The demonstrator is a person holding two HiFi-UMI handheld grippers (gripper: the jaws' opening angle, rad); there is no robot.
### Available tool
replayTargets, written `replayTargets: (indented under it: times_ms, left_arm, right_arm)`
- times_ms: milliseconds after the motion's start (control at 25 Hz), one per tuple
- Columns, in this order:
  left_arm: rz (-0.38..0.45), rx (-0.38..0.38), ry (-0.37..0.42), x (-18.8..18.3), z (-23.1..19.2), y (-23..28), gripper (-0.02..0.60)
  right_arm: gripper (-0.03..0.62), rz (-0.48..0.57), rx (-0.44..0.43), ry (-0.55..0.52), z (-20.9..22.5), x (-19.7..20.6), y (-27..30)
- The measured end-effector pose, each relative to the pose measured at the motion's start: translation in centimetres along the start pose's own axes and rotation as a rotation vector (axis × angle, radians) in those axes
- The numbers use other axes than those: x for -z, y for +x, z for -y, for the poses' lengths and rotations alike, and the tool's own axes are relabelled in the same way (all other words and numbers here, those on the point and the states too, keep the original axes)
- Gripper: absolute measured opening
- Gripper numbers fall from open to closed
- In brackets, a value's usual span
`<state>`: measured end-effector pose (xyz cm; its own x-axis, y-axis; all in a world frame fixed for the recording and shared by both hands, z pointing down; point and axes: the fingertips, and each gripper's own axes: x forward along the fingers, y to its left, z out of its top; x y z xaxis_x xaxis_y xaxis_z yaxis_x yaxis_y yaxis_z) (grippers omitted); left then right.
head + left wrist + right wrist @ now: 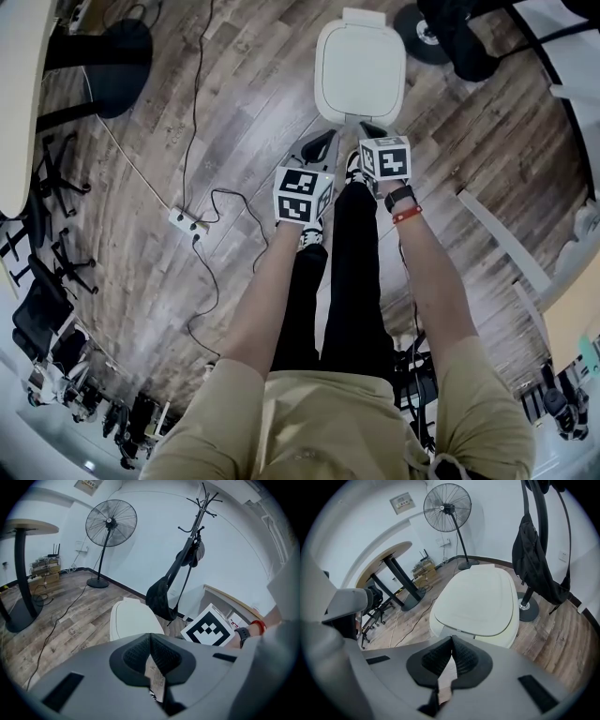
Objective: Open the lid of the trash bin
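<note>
Standing shut on the floor [246, 112] just ahead of both grippers, the trash bin [361, 70] looked light, stiff and smooth; its lid [480, 597] seemed best lifted at the front lip. The left gripper [150, 635] and right gripper [451, 639] were clenched on nothing

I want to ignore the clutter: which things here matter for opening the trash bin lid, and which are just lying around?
For the job: trash bin, its shut lid, left gripper, right gripper, both shut and empty.

Just about: pedestal fan, coat stand, black bag, power strip, round table, office chair.
</note>
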<state>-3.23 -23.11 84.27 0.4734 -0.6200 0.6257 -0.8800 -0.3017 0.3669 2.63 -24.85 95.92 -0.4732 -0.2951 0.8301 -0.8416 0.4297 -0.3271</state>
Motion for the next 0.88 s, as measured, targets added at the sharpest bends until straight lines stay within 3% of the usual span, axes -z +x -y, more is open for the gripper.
replayTargets:
  times_ms: [880]
  left_arm:
    - [-0.001, -0.004, -0.01, 0.1, -0.9, 0.9, 0.023]
  right_arm:
    - [0.014, -0.03, 0.004, 0.017, 0.9, 1.1, 1.1]
